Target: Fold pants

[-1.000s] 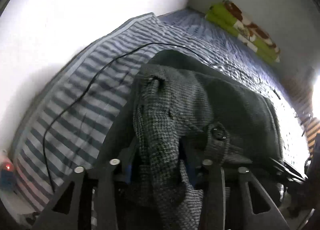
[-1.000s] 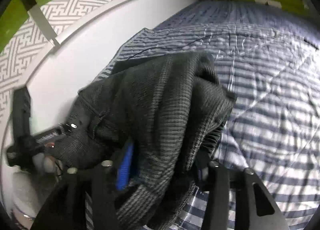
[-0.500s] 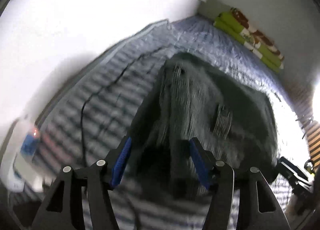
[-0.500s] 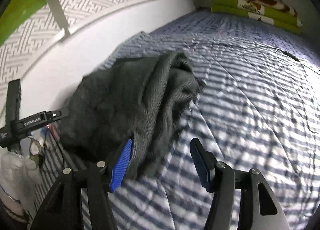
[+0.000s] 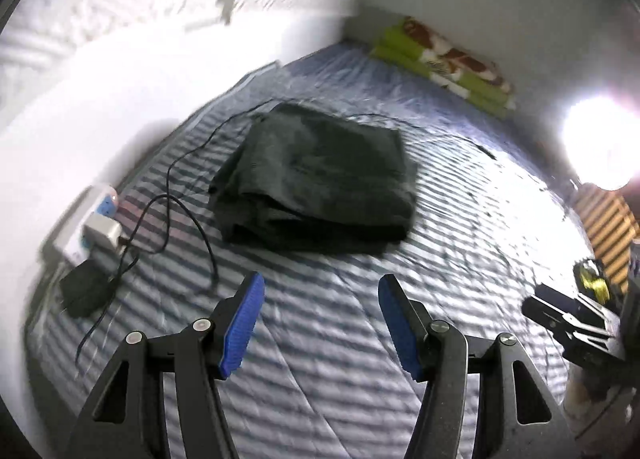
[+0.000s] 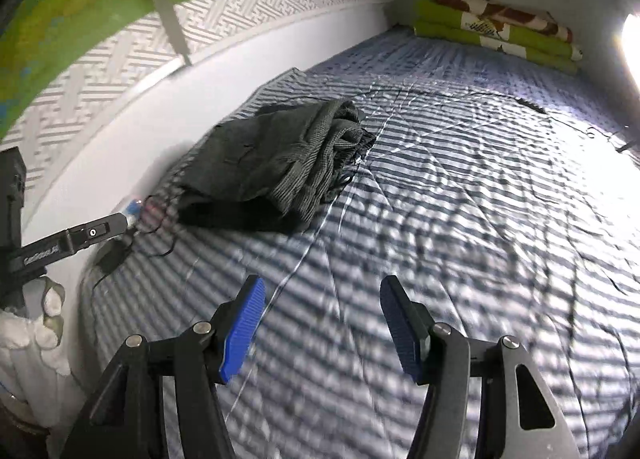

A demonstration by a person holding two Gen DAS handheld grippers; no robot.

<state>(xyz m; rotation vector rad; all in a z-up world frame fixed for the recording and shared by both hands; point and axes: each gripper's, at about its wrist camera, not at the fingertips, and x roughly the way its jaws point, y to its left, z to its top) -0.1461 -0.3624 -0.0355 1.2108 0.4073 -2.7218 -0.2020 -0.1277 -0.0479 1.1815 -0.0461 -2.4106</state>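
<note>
L gripper: jaws spread wide, blue pads w/ nothing between them, held above the striped sheet. R gripper: likewise spread, empty, over bare sheet. Neither is touching the pants.

Pants are seen ahead of both grippers, well apart from the tips, lying on the sheet as a dark folded stack, roughly rectangular in the L view. In the R view the pants show layered edges bunched toward the R side, top layers a bit rumpled; knit texture is visible there.

A thin black cable is run across the sheet just beside the pants on the L side and down to a white plug in a power strip at the wall. A small dark object lies near it; what it is can't be told.

At the far end of the bed, a folded green-and-brown blanket is stacked against the wall. Bright glare is seen at the R edge. L view is somewhat blurred.
</note>
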